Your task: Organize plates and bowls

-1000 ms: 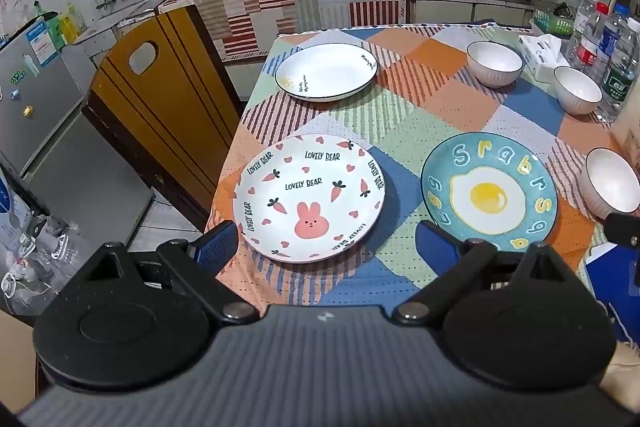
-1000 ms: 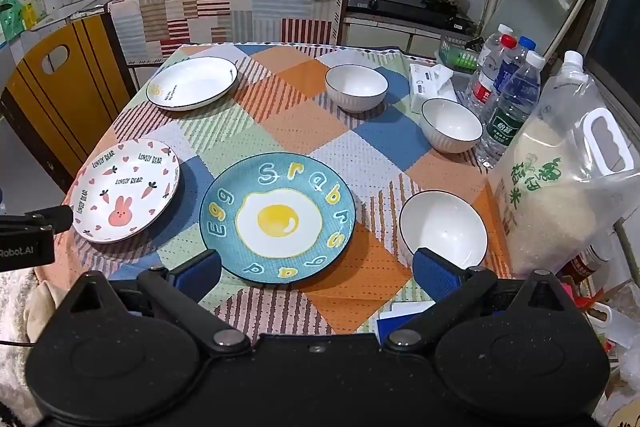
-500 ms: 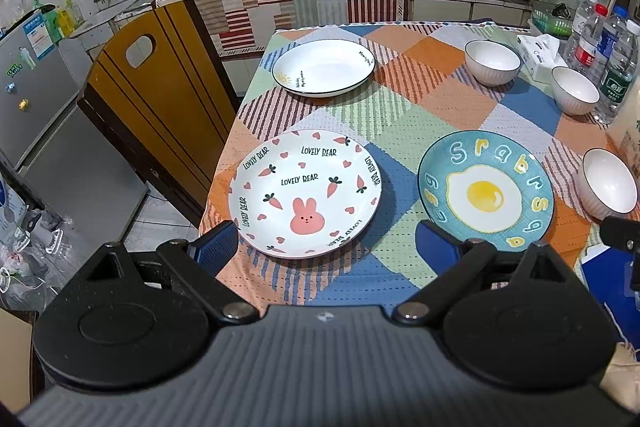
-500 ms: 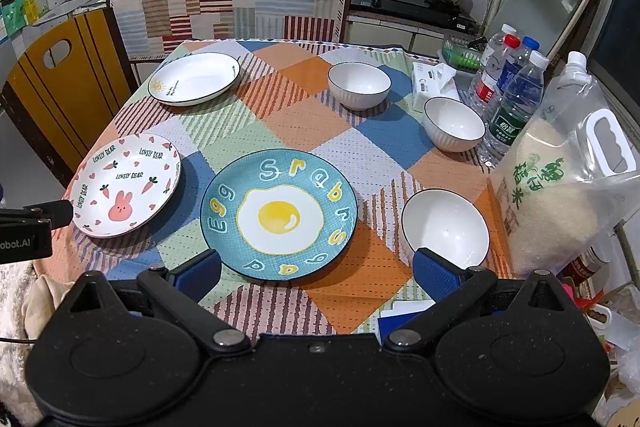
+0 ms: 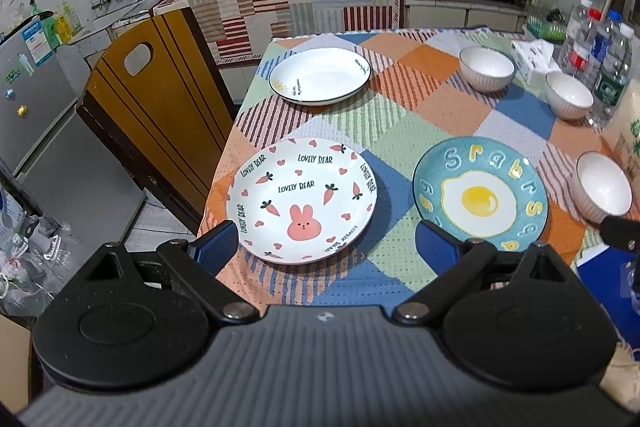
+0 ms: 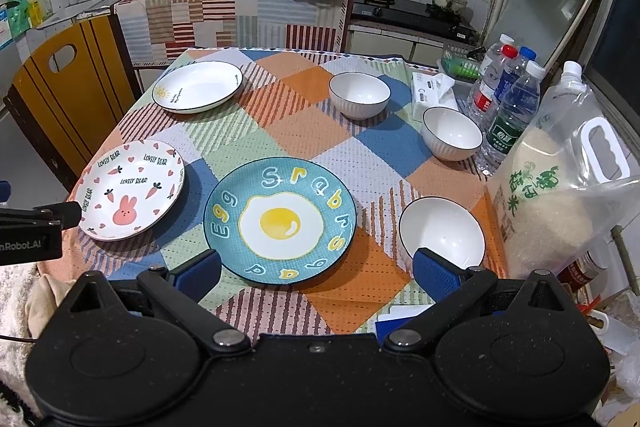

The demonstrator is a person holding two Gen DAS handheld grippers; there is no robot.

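Note:
Three plates lie on the checked tablecloth: a rabbit plate at the front left, a blue egg plate at the front middle, and a white plate at the far left. Three white bowls stand on the right: far, middle, near. My left gripper is open and empty, above the table's near edge in front of the rabbit plate. My right gripper is open and empty, near the egg plate's front rim.
A rice bag, water bottles and a tissue pack crowd the table's right edge. A wooden chair stands at the table's left side. A kitchen counter with appliances lies behind.
Both grippers have drifted slightly; the plates sit a little lower and closer in both views. Nothing was grasped or moved on the table.

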